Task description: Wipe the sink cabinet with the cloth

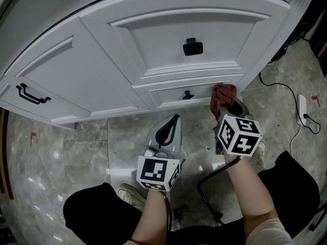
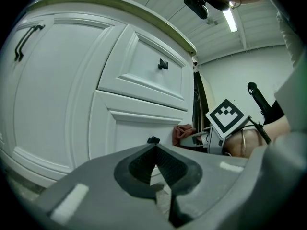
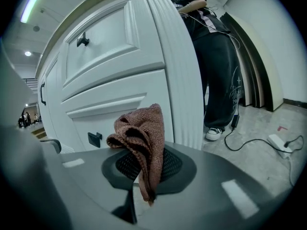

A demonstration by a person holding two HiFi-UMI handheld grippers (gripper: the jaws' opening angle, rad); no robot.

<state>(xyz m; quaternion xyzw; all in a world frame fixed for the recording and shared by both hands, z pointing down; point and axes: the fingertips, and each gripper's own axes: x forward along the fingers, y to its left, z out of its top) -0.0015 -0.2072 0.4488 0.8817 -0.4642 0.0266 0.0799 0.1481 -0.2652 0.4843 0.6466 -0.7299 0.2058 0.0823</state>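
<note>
Though the head view hides it, right gripper [image 3: 140,176] pinches cloth [image 3: 142,133].
</note>
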